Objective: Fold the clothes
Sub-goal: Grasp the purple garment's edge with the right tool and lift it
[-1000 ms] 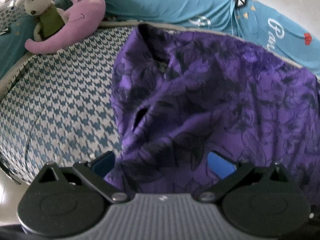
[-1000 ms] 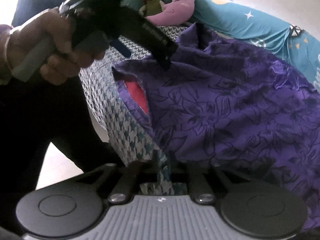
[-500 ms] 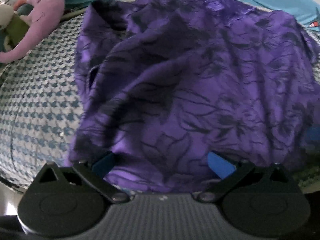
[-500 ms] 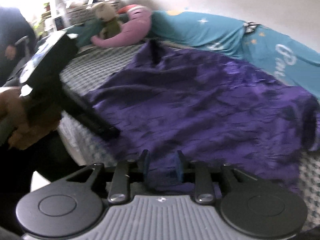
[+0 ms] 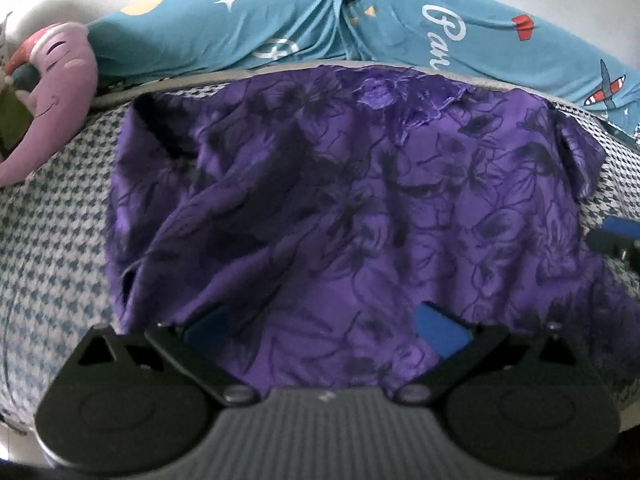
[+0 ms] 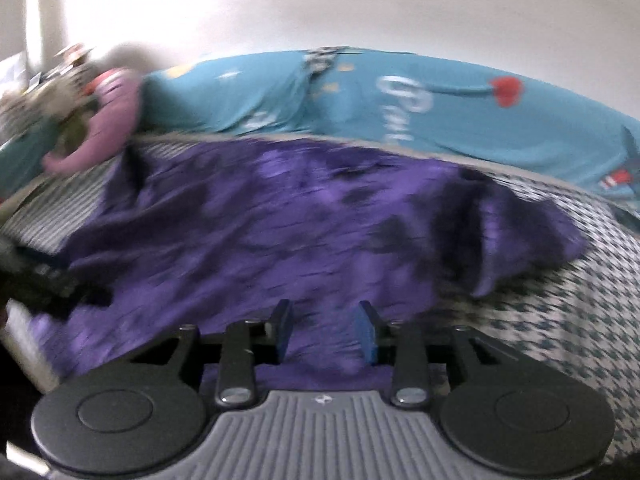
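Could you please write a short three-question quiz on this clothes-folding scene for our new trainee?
1. True or false: the purple floral garment lies spread on the houndstooth bed cover.
2. What lies along the far edge of the bed, beyond the garment? A) a teal printed blanket B) a red towel C) a wooden tray
3. How do the left gripper and the right gripper stand?

Key
1. True.
2. A, the teal printed blanket.
3. The left is wide open over the garment's near edge; the right's jaws are opening, with purple cloth seen in the gap, nothing pinched.
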A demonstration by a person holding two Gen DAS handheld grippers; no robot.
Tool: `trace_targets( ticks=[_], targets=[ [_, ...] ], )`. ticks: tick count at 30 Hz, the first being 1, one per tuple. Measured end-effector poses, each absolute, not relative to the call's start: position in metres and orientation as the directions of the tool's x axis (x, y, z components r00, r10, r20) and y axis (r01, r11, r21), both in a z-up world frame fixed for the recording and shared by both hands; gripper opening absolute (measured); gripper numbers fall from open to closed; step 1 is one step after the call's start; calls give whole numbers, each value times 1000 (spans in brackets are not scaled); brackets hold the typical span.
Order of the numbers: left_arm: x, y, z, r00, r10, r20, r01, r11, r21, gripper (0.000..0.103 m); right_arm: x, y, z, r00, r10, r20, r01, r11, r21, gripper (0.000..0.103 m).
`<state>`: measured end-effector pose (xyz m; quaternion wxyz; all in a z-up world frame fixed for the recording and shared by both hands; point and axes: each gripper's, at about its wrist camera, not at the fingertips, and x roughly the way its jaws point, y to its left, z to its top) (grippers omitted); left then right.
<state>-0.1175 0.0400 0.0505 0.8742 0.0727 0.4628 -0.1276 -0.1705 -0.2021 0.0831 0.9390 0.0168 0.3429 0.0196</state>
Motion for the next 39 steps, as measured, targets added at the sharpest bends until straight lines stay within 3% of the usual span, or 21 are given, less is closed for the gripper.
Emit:
trace_targets(
  ticks=[6,9,11,21,26,28,33,39],
  targets=[
    [-93,16,43,531,-156,-833,296,955,10,103,-152,-253,87,753,-96,-651,202,975,89,40],
    [-80,4,41,529,-163,-833,300,954,4,103,-143,-275,88,751,-154,-642,285,953,106,55],
    [-72,-5,40,527,-176,-831,305,952,-8,103,-137,-287,86,741,-193,-644,335,936,105,59],
    [-37,-43,32,530,-230,-816,340,939,-44,103,-90,-323,61,698,-219,-682,411,903,130,69],
    [-32,-45,21,518,-230,-824,348,937,-42,103,-66,-332,45,682,-245,-689,427,899,102,68],
    [-32,-45,19,519,-231,-823,349,936,-43,103,-61,-336,42,683,-245,-688,432,895,111,60],
    [-28,-42,18,515,-241,-823,334,940,-66,103,-55,-340,40,690,-247,-680,445,886,130,21],
    [-29,-46,15,518,-236,-822,340,939,-56,103,-63,-354,55,701,-346,-624,536,833,141,13]
  ],
)
